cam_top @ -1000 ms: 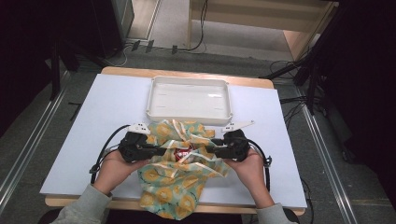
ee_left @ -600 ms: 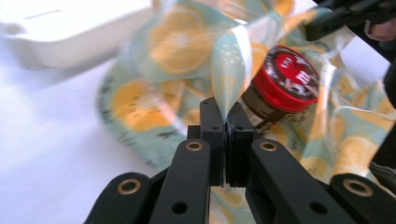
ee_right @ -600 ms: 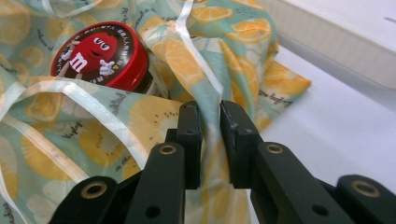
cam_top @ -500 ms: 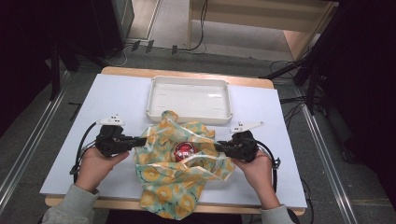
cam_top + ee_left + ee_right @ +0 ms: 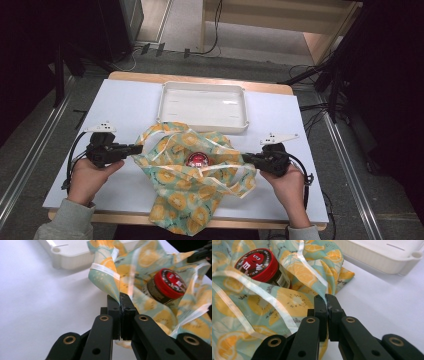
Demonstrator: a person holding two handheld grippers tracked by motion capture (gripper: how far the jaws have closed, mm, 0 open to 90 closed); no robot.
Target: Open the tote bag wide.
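As seen from above, the table (image 5: 125, 110) carries one bag (image 5: 192, 187), one jar (image 5: 198, 160) and one tray (image 5: 202, 106), and I hold two grippers. The bag, printed with citrus slices, lies at lower centre of the high view, its mouth spread between my hands; the red-lidded jar sits inside it, on its side. The white tray stands above the bag at upper centre, its near edge touching the cloth. My left gripper (image 5: 136, 148), at centre left, pinches the bag's left rim: in the left gripper view the jaws meet on a fold of cloth at mid-frame, the jar to their upper right. My right gripper (image 5: 248, 158), at centre right, has just been closing, and its jaws now clamp the right rim; in the right gripper view the jar lies upper left of them.
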